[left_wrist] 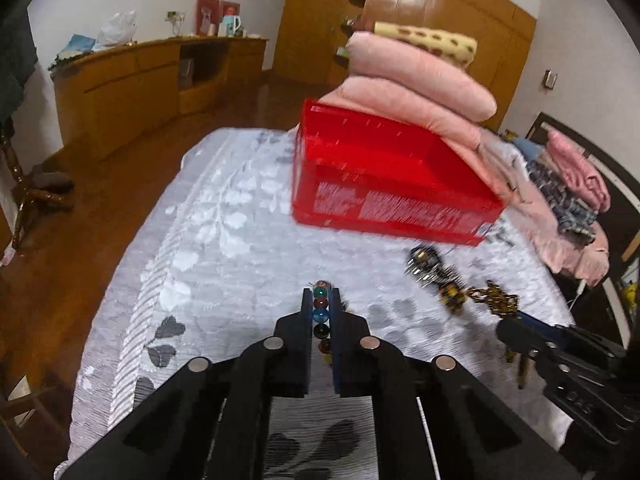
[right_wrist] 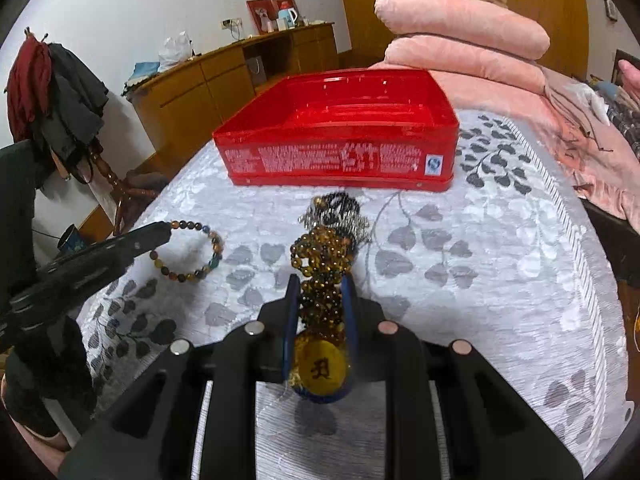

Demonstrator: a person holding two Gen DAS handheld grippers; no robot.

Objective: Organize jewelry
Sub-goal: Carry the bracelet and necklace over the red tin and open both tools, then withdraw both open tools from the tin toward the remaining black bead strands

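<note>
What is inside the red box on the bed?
The red box looks empty: only its ridged red floor shows in the right wrist view. The front wall hides the near strip of the bottom, so something small there could go unseen.

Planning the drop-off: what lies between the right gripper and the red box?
In the right wrist view, a dark-and-silver jewelry clump lies between the right gripper and the red box.

A red box (right_wrist: 340, 136) with white print sits on a pale grey bedspread (right_wrist: 480, 260) patterned with grey leaves. The bracelet (right_wrist: 200, 248) has mixed-colour beads; the folded blankets (right_wrist: 460, 28) are pink.
</note>
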